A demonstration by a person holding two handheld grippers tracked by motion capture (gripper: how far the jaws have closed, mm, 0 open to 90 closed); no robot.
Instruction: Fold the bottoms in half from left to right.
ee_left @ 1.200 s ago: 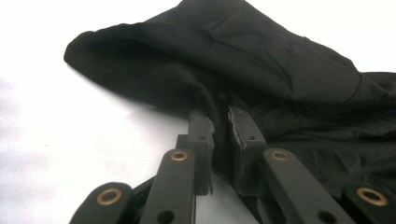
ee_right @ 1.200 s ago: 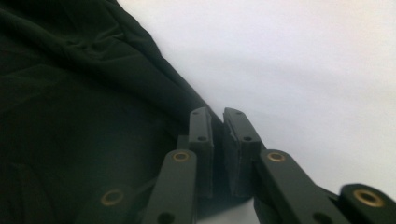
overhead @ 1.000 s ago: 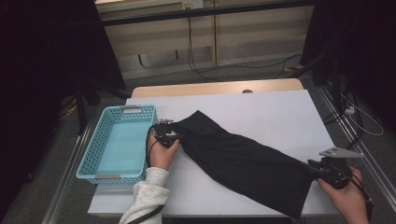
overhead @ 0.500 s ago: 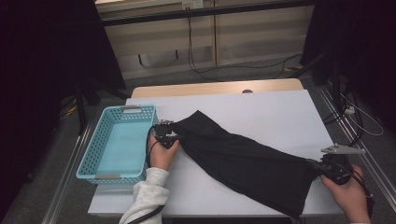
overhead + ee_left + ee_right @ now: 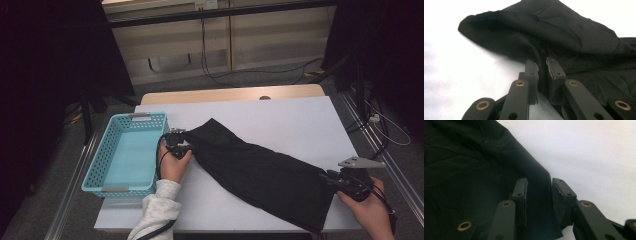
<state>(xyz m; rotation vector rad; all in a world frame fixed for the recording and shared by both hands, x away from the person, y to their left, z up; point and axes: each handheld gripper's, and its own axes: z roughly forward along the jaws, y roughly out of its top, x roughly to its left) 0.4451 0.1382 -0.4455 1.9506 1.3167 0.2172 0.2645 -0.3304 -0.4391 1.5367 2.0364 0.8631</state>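
Note:
A long black cloth [image 5: 260, 172] lies slantwise across the white table [image 5: 290, 120]. My left gripper [image 5: 187, 145] is at its far left end, beside the basket. In the left gripper view a fold of the black cloth [image 5: 564, 32] is pinched between the nearly closed jaws of the left gripper [image 5: 542, 63]. My right gripper [image 5: 327, 179] is at the cloth's near right end. Its jaws have just been opening. In the right gripper view the pads of the right gripper [image 5: 539, 183] stand apart, with the edge of the black cloth [image 5: 469, 170] lying loose between them.
A light blue perforated basket [image 5: 95, 167] stands on the table's left side, just left of my left hand. A wooden strip [image 5: 230, 94] runs along the table's far edge. Cables lie on the floor beyond and to the right.
My right hand has shifted slightly at the cloth's near right end. The left hand and the cloth's far end lie as before.

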